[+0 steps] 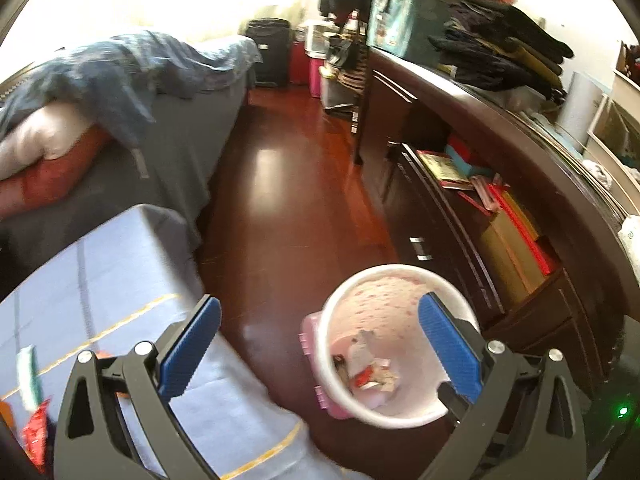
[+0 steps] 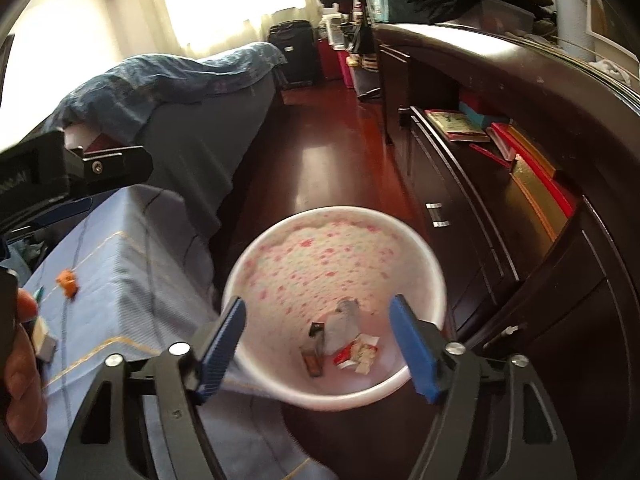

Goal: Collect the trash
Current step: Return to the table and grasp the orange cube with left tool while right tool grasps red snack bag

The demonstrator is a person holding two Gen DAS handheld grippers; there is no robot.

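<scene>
A white waste bin [image 2: 416, 248] with a pink-flecked liner stands on the floor beside the blue-clothed table [image 2: 120, 272]. Several wrappers [image 2: 352, 350] lie at its bottom; the bin also shows in the left wrist view [image 1: 340, 308]. My right gripper [image 2: 316, 340] is open and empty right above the bin. My left gripper [image 1: 320, 344] is open and empty, above the table edge and the bin. On the table lie an orange scrap [image 2: 67, 282], a red wrapper [image 1: 36, 432] and a green-white wrapper [image 1: 29, 376].
A dark wooden dresser [image 1: 472, 240] with open shelves of books runs along the right. A bed [image 1: 168, 120] with blue covers stands to the left. Red-brown floor [image 1: 280, 184] lies between them. A pink box [image 1: 316, 364] sits by the bin.
</scene>
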